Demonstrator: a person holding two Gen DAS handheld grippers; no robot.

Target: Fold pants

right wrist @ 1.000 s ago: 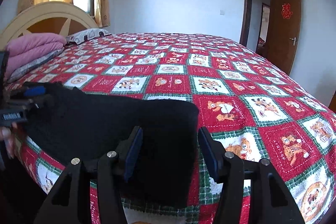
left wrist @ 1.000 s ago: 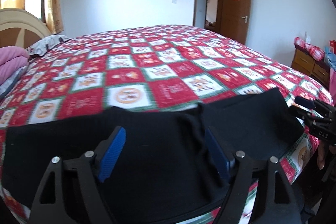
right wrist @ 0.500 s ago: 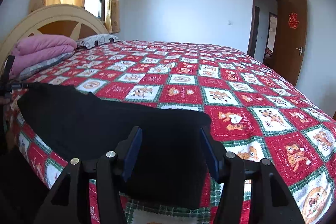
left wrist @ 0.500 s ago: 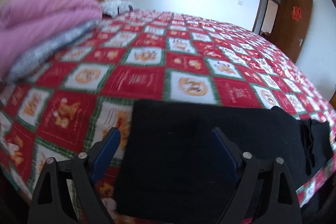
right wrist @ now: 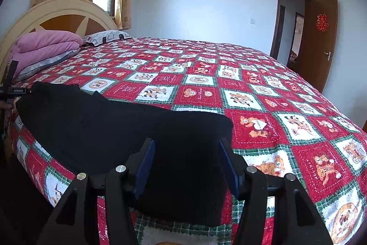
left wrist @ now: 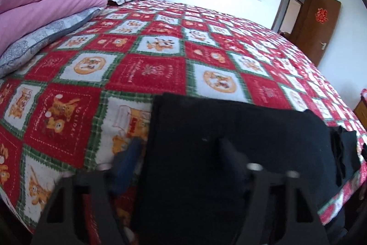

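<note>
1. Black pants [right wrist: 119,130] lie flat along the near edge of a bed [right wrist: 263,88] covered in a red, white and green patchwork quilt, some cloth hanging over that edge.
2. The right gripper [right wrist: 187,164] points down over one end of the pants, its jaws partly open with cloth between them; whether the pads press on it cannot be told.
3. The left gripper [left wrist: 179,160] sits at the opposite end, its jaws closing astride the pants' left edge, one finger over quilt, one over cloth.
4. A second ago the left gripper was over the middle of the pants; it has since moved toward the pillow end.
5. Beyond the pants the quilt is open. A folded pink blanket [left wrist: 45,1] and a headboard [right wrist: 59,15] stand far left, a door [right wrist: 321,38] far right.
</note>
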